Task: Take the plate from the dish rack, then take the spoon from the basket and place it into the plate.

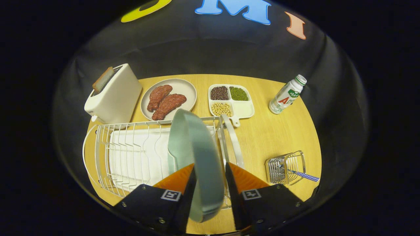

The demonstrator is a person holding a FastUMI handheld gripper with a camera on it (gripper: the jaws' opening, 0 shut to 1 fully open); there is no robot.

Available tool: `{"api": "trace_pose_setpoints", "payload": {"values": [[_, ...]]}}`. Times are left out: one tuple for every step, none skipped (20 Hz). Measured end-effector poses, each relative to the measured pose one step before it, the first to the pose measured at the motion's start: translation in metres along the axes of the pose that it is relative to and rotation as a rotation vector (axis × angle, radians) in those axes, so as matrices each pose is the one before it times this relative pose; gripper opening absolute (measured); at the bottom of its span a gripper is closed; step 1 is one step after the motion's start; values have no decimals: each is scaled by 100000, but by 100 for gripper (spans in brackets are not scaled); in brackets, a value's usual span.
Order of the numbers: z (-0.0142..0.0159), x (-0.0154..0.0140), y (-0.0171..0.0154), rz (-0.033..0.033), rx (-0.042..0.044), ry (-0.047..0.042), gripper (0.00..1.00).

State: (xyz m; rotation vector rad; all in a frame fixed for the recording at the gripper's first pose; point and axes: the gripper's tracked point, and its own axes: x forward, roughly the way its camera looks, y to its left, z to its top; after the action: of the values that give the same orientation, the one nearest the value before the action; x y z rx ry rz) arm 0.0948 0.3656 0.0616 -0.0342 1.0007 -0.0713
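The gripper has its two fingers a little way apart, and the green plate stands on its edge between them. The left finger looks to touch the plate. A thin gap shows beside the right finger, so I cannot tell if both press on it.

The plate is tilted and sits over the right end of the white dish rack. The rack runs along the near left side of the table, close to the near edge. Its slots to the left of the plate are free.

The small wire basket stands by the near right edge of the table, well apart from the rack. The spoon lies in it, and its blue checked handle pokes out toward the table's right edge. Bare wood lies between the rack and the basket.

Along the far side are a toaster at the left corner, a plate of meat, a tray of beans and a bottle near the right edge.
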Motion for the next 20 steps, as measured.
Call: {"api": "trace_pose_setpoints", "payload": {"values": [[69,-250,1046,3761,31,602,42],[-83,271,-305,-1152,-896,-568,35],[163,-256,169,-1644,-3153,969,29],[234,-392,-34,-1453,-971,-441,28],[-131,-98,229,-1437,-977,-549,29],[280,-260,-27,-1756,-728,-1259,28],[326,-329,-218,-1870,-1117,-1177,29],[542,-410,-231,-2123,-1117,-1563,29],[322,-333,-289,-1934,-1627,-1195,28],[138,-238,-355,-1801,-1499,380,28],[145,-348,-270,-1172,-460,-172,28],[384,-246,-135,416,737,-890,29],[13,-225,-84,1124,968,-127,29],[140,-450,-225,1309,1289,-432,28],[69,-428,-371,740,1037,-580,28],[77,-610,-586,407,719,-942,28],[-71,-596,-523,782,539,-1123,29],[-70,-729,-538,1063,864,-884,28],[-312,-653,-557,1514,1191,-643,28],[-323,-756,-610,1959,1705,-378,28]]}}
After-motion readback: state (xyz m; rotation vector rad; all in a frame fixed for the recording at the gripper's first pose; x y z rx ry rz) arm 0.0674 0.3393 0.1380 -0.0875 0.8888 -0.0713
